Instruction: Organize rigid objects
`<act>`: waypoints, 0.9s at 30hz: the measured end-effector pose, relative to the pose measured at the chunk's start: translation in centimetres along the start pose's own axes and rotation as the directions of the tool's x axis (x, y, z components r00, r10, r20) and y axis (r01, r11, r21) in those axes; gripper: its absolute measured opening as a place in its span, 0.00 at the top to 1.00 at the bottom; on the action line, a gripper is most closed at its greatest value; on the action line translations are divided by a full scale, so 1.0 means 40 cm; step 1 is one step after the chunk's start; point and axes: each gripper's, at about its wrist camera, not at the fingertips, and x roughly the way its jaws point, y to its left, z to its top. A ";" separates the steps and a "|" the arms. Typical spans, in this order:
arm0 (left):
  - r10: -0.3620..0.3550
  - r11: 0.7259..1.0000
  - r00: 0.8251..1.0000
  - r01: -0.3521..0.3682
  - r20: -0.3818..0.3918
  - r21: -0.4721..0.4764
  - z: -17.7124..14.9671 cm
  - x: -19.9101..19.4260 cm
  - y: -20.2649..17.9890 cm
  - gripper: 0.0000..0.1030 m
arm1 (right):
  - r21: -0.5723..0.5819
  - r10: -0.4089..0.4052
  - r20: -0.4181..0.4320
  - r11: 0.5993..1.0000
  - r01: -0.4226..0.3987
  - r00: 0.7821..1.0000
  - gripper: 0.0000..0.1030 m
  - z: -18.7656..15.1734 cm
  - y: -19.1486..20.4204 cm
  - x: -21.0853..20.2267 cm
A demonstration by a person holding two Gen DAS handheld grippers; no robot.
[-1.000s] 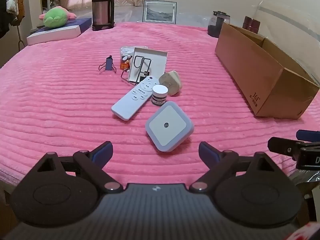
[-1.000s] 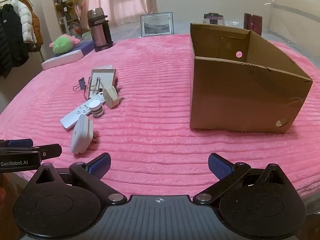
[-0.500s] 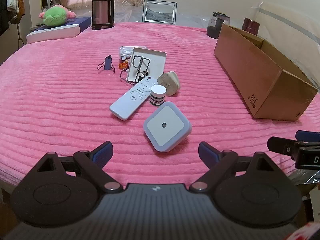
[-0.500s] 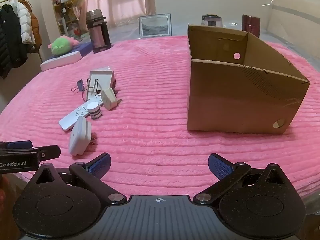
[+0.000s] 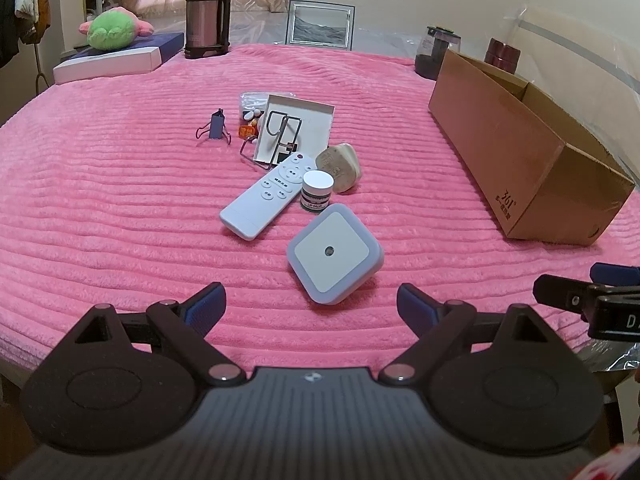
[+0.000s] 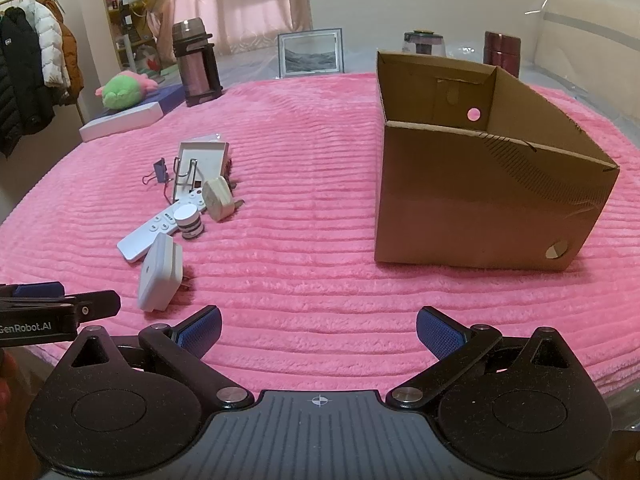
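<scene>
1. The left claw (image 5: 311,304) hangs over the near edge of the pink blanket (image 5: 120,208), jaws spread wide with nothing between them.
2. The right claw (image 6: 318,330) sits beside it, likewise spread wide and empty above bare blanket.
3. Just ahead of the left claw lies a square white night light (image 5: 334,253), propped on its plug prongs.
4. Beyond that, a white remote (image 5: 267,201) lies slanted, with a small white-lidded jar (image 5: 317,191) touching its right side.
5. A beige plug adapter (image 5: 339,168) lies just behind the jar.
6. Farther on, a wire stand (image 5: 276,136) leans over a shallow white box lid (image 5: 298,132); a blue binder clip (image 5: 216,128) stands to its left, apart.
7. Ahead of the right claw, well clear of the clutter, stands an open cardboard box (image 6: 480,200); what can be seen of its inside is bare.
8. At the far edge stand a steel flask (image 5: 206,10) and a framed picture (image 5: 320,24).
</scene>
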 end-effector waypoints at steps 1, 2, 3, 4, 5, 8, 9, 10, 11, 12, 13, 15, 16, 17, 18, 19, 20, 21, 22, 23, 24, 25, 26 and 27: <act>0.000 1.000 1.000 0.000 0.000 0.000 0.000 0.000 0.000 0.13 | 0.000 0.000 0.001 1.000 0.000 1.000 0.02 0.000 0.000 0.000; -0.001 1.000 1.000 0.001 0.000 0.000 0.000 0.000 0.000 0.13 | 0.000 0.000 0.001 1.000 0.000 1.000 0.02 0.000 0.000 0.000; 0.000 1.000 1.000 0.000 0.000 0.000 0.000 0.000 0.000 0.13 | 0.000 0.000 0.001 1.000 0.000 1.000 0.02 0.000 0.000 0.000; 0.000 1.000 1.000 0.000 -0.001 -0.001 0.000 0.000 0.001 0.13 | -0.001 -0.001 0.001 1.000 0.001 1.000 0.02 0.001 0.000 0.000; 0.000 1.000 1.000 0.000 -0.001 -0.002 0.000 0.000 0.001 0.13 | 0.000 0.000 0.001 1.000 0.000 1.000 0.02 0.001 0.000 0.000; 0.000 1.000 1.000 0.000 -0.001 -0.003 0.000 0.000 0.002 0.13 | 0.000 -0.001 0.001 1.000 0.001 1.000 0.02 0.000 0.000 0.000; -0.001 1.000 1.000 0.001 -0.001 -0.004 -0.001 0.000 0.002 0.13 | 0.000 0.000 0.001 1.000 0.000 1.000 0.02 0.000 0.000 0.000; -0.001 1.000 1.000 0.001 -0.001 -0.005 -0.001 0.000 0.002 0.13 | 0.000 -0.001 0.002 1.000 0.001 1.000 0.02 0.000 0.000 0.000; -0.001 1.000 1.000 0.001 -0.001 -0.005 -0.001 0.000 0.002 0.13 | -0.001 -0.001 0.002 1.000 0.001 1.000 0.02 0.000 0.000 0.000; -0.001 1.000 1.000 0.001 -0.001 -0.004 -0.001 0.000 0.002 0.13 | -0.001 -0.001 0.003 1.000 0.001 1.000 0.02 0.001 0.000 0.000; -0.001 1.000 1.000 0.001 0.000 -0.004 -0.001 0.000 0.002 0.13 | -0.001 -0.002 0.002 1.000 0.002 1.000 0.02 0.000 0.001 0.000; -0.003 1.000 1.000 0.003 -0.001 -0.005 0.000 0.001 0.002 0.13 | 0.000 -0.002 0.002 1.000 0.002 1.000 0.02 0.001 0.000 0.000; -0.003 1.000 1.000 0.003 -0.001 -0.005 0.000 0.000 0.002 0.13 | 0.000 -0.002 0.002 1.000 0.002 1.000 0.02 0.001 0.000 0.000; -0.003 1.000 1.000 0.003 -0.001 -0.005 -0.001 0.000 0.002 0.13 | 0.000 -0.002 0.002 1.000 0.002 1.000 0.02 0.001 0.000 0.000; -0.003 1.000 1.000 0.003 -0.001 -0.005 -0.001 0.000 0.002 0.13 | 0.000 -0.002 0.002 1.000 0.002 1.000 0.02 0.001 0.000 0.000; -0.003 1.000 1.000 0.003 -0.001 -0.007 -0.001 0.000 0.002 0.13 | 0.000 -0.003 0.002 1.000 0.003 1.000 0.02 0.001 0.000 0.000; -0.003 1.000 1.000 0.003 -0.001 -0.007 -0.001 0.000 0.002 0.13 | -0.001 -0.003 0.002 1.000 0.003 1.000 0.02 0.001 0.000 -0.001; -0.002 1.000 1.000 0.002 -0.001 -0.007 -0.001 0.000 0.001 0.13 | -0.001 -0.003 0.003 1.000 0.003 1.000 0.02 0.001 0.000 -0.001; -0.002 1.000 1.000 0.002 -0.001 -0.007 -0.001 0.001 0.000 0.13 | -0.001 -0.003 0.003 1.000 0.003 1.000 0.02 0.000 0.001 -0.001; -0.003 1.000 1.000 0.003 -0.001 -0.007 -0.001 0.001 0.001 0.13 | -0.002 -0.003 0.003 1.000 0.003 1.000 0.02 0.001 0.000 -0.001; -0.004 1.000 1.000 0.004 0.000 -0.008 -0.001 0.001 0.001 0.13 | -0.001 -0.002 0.003 1.000 0.002 1.000 0.02 0.000 0.000 0.000; -0.003 1.000 1.000 0.003 -0.001 -0.008 -0.001 0.001 0.001 0.13 | -0.001 -0.002 0.003 1.000 0.002 1.000 0.02 0.000 0.000 0.000; -0.002 1.000 1.000 0.002 -0.001 -0.007 0.000 0.001 0.001 0.13 | -0.001 -0.002 0.003 1.000 0.002 1.000 0.02 0.000 0.001 0.000; -0.003 1.000 1.000 0.003 0.000 -0.008 0.000 0.001 0.001 0.13 | -0.002 -0.002 0.003 1.000 0.002 1.000 0.02 0.001 0.000 0.000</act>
